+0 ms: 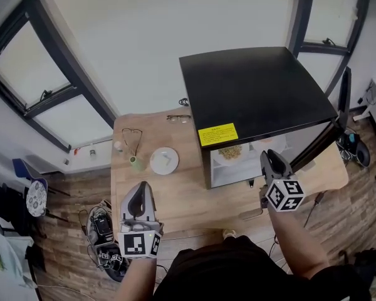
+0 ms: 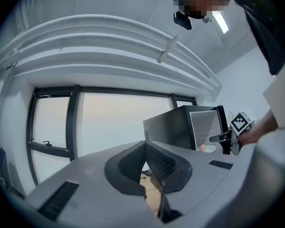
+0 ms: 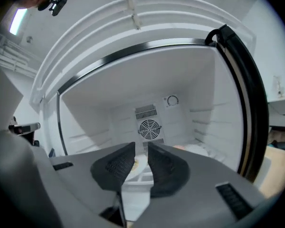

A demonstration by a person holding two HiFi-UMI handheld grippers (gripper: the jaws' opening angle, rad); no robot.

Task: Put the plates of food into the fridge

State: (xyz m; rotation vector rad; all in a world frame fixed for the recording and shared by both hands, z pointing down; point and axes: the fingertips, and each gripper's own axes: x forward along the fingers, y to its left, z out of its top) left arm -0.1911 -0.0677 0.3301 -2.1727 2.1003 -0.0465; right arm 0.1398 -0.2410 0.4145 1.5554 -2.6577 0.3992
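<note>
Head view: open fridge (image 1: 257, 93) holds a plate of food (image 1: 230, 153).
White plate, brownish heap, on the fridge shelf; second plate (image 1: 164, 160) left of fridge on worktop (image 1: 175, 199). Jaws of right gripper (image 1: 271, 158) slightly apart, empty; left gripper (image 1: 140, 192) closed together.

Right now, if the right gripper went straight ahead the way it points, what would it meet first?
Most likely the plate of food inside the open fridge, which shows through the gap between the right gripper's jaws. Depth is unclear; nothing nearer appears in that line.
</note>
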